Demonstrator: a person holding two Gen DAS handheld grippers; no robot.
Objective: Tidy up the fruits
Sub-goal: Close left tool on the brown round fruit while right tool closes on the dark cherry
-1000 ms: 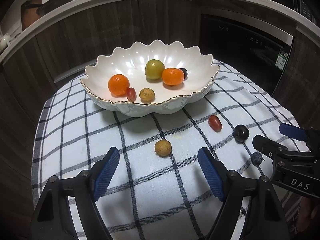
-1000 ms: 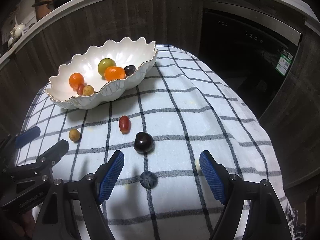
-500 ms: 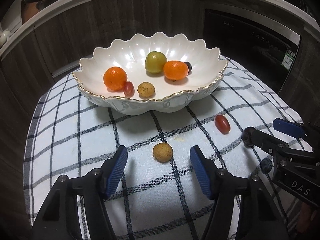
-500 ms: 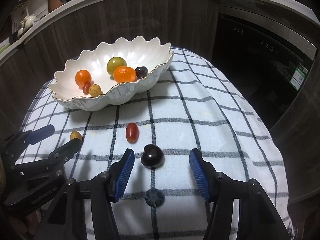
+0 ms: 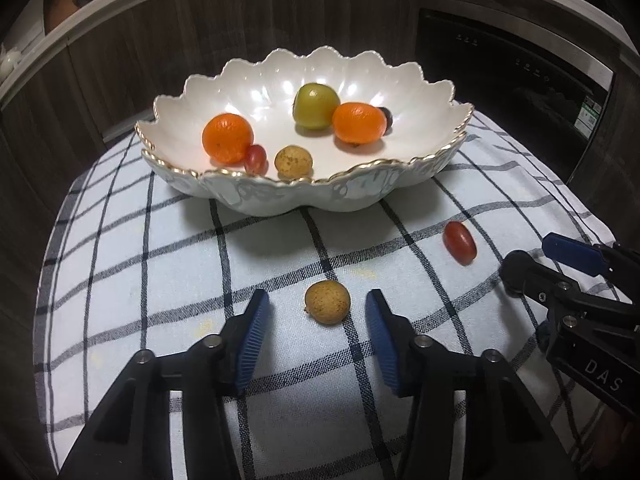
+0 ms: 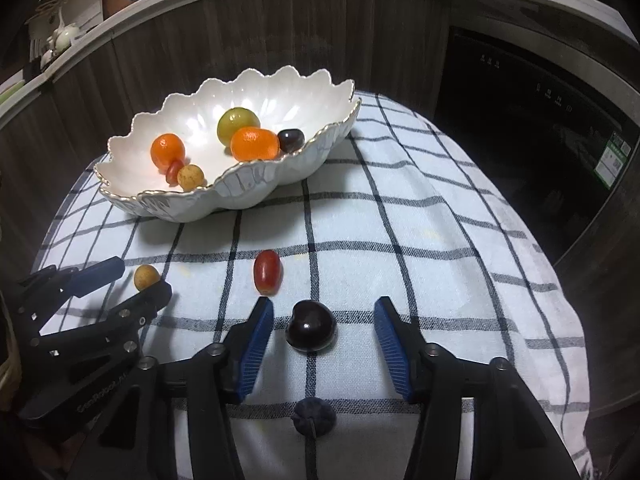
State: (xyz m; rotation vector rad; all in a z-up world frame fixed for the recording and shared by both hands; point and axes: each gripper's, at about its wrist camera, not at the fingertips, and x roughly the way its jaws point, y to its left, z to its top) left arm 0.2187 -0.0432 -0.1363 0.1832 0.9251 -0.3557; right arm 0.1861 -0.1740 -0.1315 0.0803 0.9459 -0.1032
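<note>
A white scalloped bowl (image 5: 360, 188) (image 6: 256, 184) on the checked cloth holds two oranges, a green fruit, a red grape, a tan longan and a dark cherry. A loose tan longan (image 5: 327, 301) (image 6: 146, 277) lies between the blue pads of my left gripper (image 5: 318, 312), whose jaws are closing without touching it. A dark cherry (image 6: 311, 330) lies between the pads of my right gripper (image 6: 324, 324), also closing and clear of the fruit. A red grape (image 5: 460, 242) (image 6: 267, 277) lies loose further out, and a blueberry (image 6: 313, 418) sits under the right gripper.
The checked cloth (image 6: 420, 248) covers a small round table, dropping off at its edges. Dark wood cabinets and a black oven (image 6: 532, 120) stand close behind. In each wrist view the other gripper reaches in from the side.
Both grippers have narrowed their jaws and dropped closer to the cloth. The longan now lies between the left pads and the cherry between the right pads.
</note>
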